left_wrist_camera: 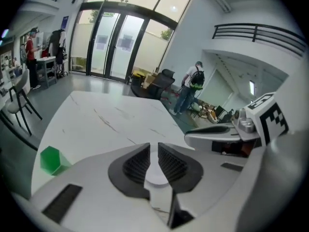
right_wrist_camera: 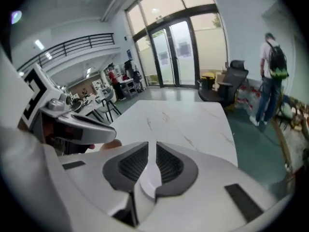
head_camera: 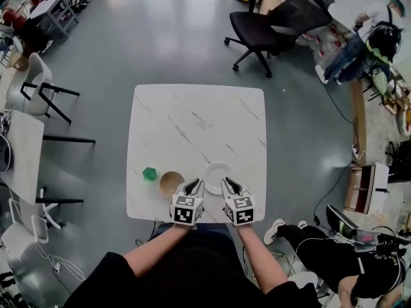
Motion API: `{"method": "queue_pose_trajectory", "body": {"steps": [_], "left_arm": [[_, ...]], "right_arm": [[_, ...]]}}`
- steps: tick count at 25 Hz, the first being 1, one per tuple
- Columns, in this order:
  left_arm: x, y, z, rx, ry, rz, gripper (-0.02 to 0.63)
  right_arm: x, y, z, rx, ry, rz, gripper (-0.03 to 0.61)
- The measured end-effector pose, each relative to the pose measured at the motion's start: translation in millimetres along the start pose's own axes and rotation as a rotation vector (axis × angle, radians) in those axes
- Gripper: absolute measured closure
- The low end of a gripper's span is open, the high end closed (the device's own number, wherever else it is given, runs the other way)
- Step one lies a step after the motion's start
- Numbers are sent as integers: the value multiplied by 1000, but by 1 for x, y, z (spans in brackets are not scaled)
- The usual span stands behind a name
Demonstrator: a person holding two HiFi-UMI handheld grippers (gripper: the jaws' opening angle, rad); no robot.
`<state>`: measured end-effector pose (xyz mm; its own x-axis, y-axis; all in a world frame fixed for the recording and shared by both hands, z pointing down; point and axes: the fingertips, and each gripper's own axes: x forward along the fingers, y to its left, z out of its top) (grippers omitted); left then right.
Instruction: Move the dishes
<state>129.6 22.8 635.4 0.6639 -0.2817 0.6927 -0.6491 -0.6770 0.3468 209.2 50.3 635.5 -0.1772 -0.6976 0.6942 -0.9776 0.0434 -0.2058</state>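
- I can read no words, brand names or numbers anywhere in my views.
- The only signs are black-and-white square markers [head_camera: 185,213] on the cubes [head_camera: 239,212] of my left gripper [head_camera: 193,186] and right gripper [head_camera: 229,185]. They show patterns, not letters.

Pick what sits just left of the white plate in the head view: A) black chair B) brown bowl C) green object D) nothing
B: the brown bowl lies just left of the white plate, and the green object is farther left on the table.
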Motion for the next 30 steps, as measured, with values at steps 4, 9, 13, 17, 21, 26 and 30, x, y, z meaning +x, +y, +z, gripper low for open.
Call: {"method": "queue_pose_trajectory", "body": {"steps": [4, 9, 13, 17, 21, 26, 30], "left_arm": [[-67, 23, 16, 117, -192, 60, 592], [-142, 43, 4, 62, -312, 21, 595], [-190, 44, -6, 76, -393, -12, 595], [-230, 39, -17, 89, -468, 6, 595], [-258, 18, -25, 172, -535, 30, 595], [-291, -24, -57, 226, -569, 66, 595], [-308, -67, -102, 230, -543, 83, 595]], "right_arm": [[-26, 69, 28, -72, -118, 2, 546], [-49, 148, 31, -11, -228, 20, 558], [-66, 191, 33, 1, -302, -10, 558], [-88, 229, 34, -70, -353, -12, 558], [-107, 249, 29, -134, -392, -20, 558], [-154, 263, -7, -136, -420, -8, 561], [-201, 270, -50, -137, -424, -9, 561]]}}
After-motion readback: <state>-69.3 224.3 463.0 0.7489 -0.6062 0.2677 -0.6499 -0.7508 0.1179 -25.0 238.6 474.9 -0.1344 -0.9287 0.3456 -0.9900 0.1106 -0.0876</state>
